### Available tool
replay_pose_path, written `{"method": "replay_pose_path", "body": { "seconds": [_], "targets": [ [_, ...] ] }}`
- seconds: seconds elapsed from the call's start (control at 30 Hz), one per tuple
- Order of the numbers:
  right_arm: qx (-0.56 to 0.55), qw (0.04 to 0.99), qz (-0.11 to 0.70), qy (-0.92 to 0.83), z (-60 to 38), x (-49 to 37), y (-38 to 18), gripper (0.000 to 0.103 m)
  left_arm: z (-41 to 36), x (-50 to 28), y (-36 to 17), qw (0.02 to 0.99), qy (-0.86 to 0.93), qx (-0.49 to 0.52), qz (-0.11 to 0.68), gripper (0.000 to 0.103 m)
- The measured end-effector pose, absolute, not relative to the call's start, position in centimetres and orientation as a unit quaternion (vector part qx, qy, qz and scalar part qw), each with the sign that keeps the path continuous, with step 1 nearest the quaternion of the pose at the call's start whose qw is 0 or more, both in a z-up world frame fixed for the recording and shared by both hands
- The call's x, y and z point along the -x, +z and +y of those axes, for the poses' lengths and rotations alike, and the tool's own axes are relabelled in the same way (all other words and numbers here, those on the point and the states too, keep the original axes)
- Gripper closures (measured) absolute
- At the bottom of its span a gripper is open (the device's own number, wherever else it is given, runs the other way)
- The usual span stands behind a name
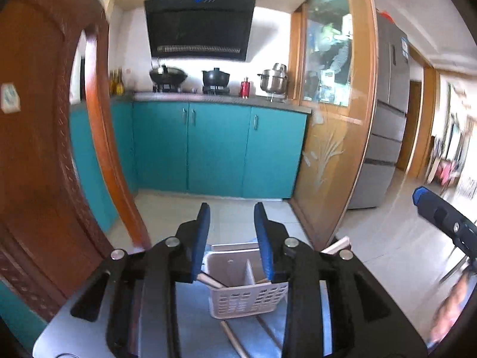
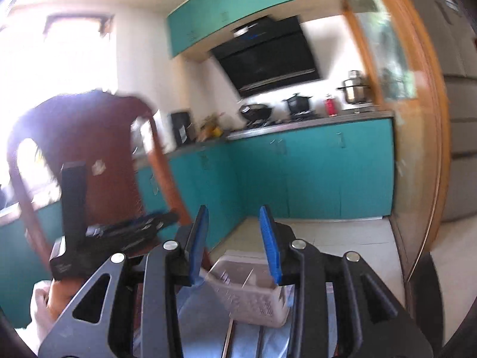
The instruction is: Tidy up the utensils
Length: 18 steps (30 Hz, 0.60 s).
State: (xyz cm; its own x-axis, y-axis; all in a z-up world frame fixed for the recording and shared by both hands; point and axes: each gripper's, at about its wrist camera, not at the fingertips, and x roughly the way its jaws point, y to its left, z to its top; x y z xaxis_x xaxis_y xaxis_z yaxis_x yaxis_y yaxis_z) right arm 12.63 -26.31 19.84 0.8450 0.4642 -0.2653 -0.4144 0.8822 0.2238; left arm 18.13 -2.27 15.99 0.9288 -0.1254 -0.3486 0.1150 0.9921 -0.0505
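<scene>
A run of teal lower kitchen cabinets [image 1: 217, 149] fills the far side, with a black slanted range hood [image 1: 199, 28] above a grey counter carrying a black wok [image 1: 167, 75], a black lidded pot [image 1: 215, 77], a small red canister [image 1: 245, 87] and a steel stockpot [image 1: 273, 80]. At the left a carved reddish-brown wooden chair back [image 1: 38, 155] rises close by and blocks much of that side; at the right a wooden-framed glass partition [image 1: 337, 113] stands before a grey steel refrigerator [image 1: 387, 113]. Near the cameras, a pale blue-grey tabletop [image 1: 196, 322] holds a white perforated plastic utensil basket [image 1: 249, 294] with a divider inside; tan stick-like utensil handles [image 1: 210, 281] lean in its left compartment, and thin pale sticks [image 1: 235, 340] lie on the table just in front of it. The left gripper [image 1: 232, 235] hangs above the basket, its blue-padded jaws spread apart and holding nothing. The right gripper [image 2: 237, 240] is likewise parted and empty above the basket [image 2: 253, 295]. Only the right wrist view shows the bright window and the left gripper's body [image 2: 125, 226] from the side; only the left view shows the corridor at far right and the right gripper's blue tip [image 1: 421, 195].
</scene>
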Motion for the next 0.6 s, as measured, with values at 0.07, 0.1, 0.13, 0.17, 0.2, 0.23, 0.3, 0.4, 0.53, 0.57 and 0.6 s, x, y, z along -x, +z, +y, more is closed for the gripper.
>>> {"method": "replay_pose_path", "body": {
  "seconds": [0.07,0.1,0.13,0.17,0.2,0.23,0.3,0.4,0.53,0.57,0.6],
  "targets": [
    [-0.045,0.955,0.177,0.234,-25.2,-11.9,19.9,0.068,-2.9,-17.3,15.5,0.982,-0.056,-0.012,0.178,0.072],
    [-0.035,0.952,0.189,0.239,-24.8,-11.7,19.7,0.068,-3.2,-17.0,15.1,0.981,-0.060,-0.023,0.185,0.072],
    [-0.032,0.948,0.201,0.245,-24.6,-11.6,19.3,0.068,-3.5,-16.9,14.6,0.979,-0.063,-0.029,0.194,0.072],
    [-0.029,0.945,0.210,0.250,-24.4,-11.6,18.8,0.068,-3.7,-17.0,13.7,0.974,-0.066,-0.037,0.213,0.073],
    [-0.028,0.941,0.220,0.255,-24.2,-11.6,18.1,0.068,-3.9,-17.2,13.0,0.970,-0.067,-0.042,0.229,0.076],
    [-0.024,0.936,0.233,0.264,-24.0,-11.9,17.0,0.068,-4.1,-17.5,12.3,0.967,-0.067,-0.047,0.242,0.081],
    [-0.026,0.926,0.249,0.284,-23.8,-12.9,14.8,0.068,-4.2,-18.2,10.0,0.957,-0.066,-0.057,0.277,0.081],
    [-0.047,0.907,0.292,0.299,-23.7,-15.0,10.9,0.068,-3.9,-19.2,6.3,0.941,-0.070,-0.058,0.325,0.081],
    [-0.009,0.889,0.393,0.235,-21.9,-18.4,4.3,0.068,-3.1,-21.8,0.3,0.905,-0.070,-0.031,0.419,0.081],
    [-0.010,0.880,0.427,0.209,-21.6,-19.3,2.6,0.068,-2.9,-22.6,-1.1,0.893,-0.071,-0.018,0.443,0.081],
    [-0.012,0.872,0.449,0.193,-21.4,-20.0,1.4,0.068,-2.6,-23.4,-2.6,0.881,-0.068,0.000,0.468,0.081]
  ]
}}
